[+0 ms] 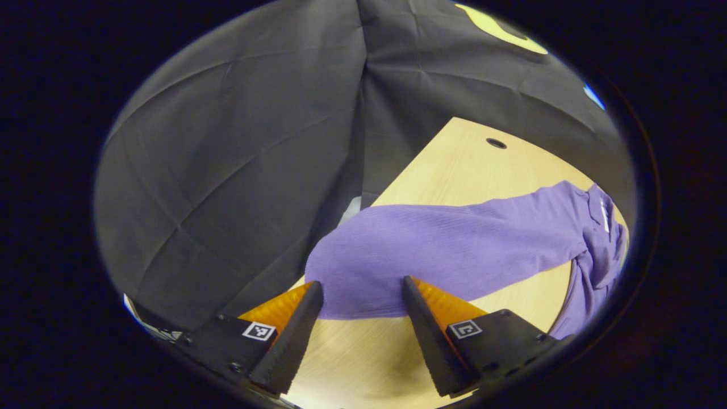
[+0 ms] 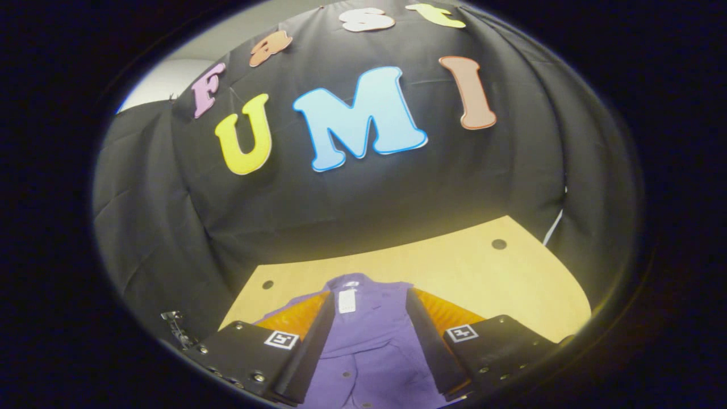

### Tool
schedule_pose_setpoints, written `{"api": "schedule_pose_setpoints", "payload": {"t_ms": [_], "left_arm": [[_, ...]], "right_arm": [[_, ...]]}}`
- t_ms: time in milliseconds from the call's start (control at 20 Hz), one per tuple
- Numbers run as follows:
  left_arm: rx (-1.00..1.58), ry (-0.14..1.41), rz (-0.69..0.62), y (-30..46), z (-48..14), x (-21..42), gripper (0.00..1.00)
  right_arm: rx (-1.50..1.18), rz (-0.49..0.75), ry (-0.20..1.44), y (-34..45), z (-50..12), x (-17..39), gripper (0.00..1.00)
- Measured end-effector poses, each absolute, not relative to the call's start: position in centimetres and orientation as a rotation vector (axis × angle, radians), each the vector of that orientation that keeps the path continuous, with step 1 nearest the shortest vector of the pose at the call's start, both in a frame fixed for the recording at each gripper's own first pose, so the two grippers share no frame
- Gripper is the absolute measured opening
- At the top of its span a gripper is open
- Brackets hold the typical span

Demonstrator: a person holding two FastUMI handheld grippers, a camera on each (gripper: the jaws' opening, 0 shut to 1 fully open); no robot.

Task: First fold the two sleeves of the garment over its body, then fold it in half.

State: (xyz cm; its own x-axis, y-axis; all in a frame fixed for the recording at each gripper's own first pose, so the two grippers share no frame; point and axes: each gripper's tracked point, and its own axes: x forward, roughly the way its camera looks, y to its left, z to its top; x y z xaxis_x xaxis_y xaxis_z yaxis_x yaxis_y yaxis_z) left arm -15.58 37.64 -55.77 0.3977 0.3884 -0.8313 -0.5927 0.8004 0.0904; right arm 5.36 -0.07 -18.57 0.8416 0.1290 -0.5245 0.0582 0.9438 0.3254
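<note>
Left tongs (image 1: 362, 295) gape wide, holding nothing, poised just over the cuff end of the purple garment's sleeve (image 1: 454, 250), which lies stretched across the counter (image 1: 454, 165); right tongs (image 2: 368, 318) also spread and empty, above the garment (image 2: 369, 352) body near its collar; sleeve-folding step apparently just starting; next move likely lowering onto the cuff, pinching, carrying it over the body.

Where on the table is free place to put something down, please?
Bare wood lies beyond the shirt's collar, up to the booth wall, and to its right near the table hole. In the left gripper view, wood is free below the sleeve. The middle is crowded by cloth.
</note>
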Motion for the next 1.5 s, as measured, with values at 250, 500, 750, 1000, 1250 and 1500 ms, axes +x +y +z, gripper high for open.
{"api": "schedule_pose_setpoints", "payload": {"t_ms": [250, 500, 750, 1000, 1250, 1500], "left_arm": [[-0.198, 0.993, 0.558, 36.1, -56.3, -14.2, 0.67], [-0.079, 1.005, 0.59, 35.6, -56.4, -13.2, 0.17], [0.011, 1.067, 0.594, 35.1, -56.7, -12.2, 0.06], [-0.011, 1.029, 0.51, 32.0, -54.9, -10.0, 0.07], [-0.01, 0.939, 0.379, 26.8, -50.8, -5.1, 0.07], [-0.008, 0.855, 0.231, 19.4, -47.2, 0.6, 0.07]], "right_arm": [[0.33, -0.084, 0.532, -7.0, -17.7, 3.3, 0.79], [0.284, -0.148, 0.5, -12.1, -16.2, 1.8, 0.79], [0.27, -0.201, 0.476, -15.2, -15.3, 0.2, 0.79], [0.269, -0.211, 0.479, -15.8, -14.0, -1.7, 0.79], [0.282, -0.179, 0.443, -14.5, -11.5, -2.1, 0.79], [0.314, -0.116, 0.397, -12.2, -9.3, -1.3, 0.79]]}}
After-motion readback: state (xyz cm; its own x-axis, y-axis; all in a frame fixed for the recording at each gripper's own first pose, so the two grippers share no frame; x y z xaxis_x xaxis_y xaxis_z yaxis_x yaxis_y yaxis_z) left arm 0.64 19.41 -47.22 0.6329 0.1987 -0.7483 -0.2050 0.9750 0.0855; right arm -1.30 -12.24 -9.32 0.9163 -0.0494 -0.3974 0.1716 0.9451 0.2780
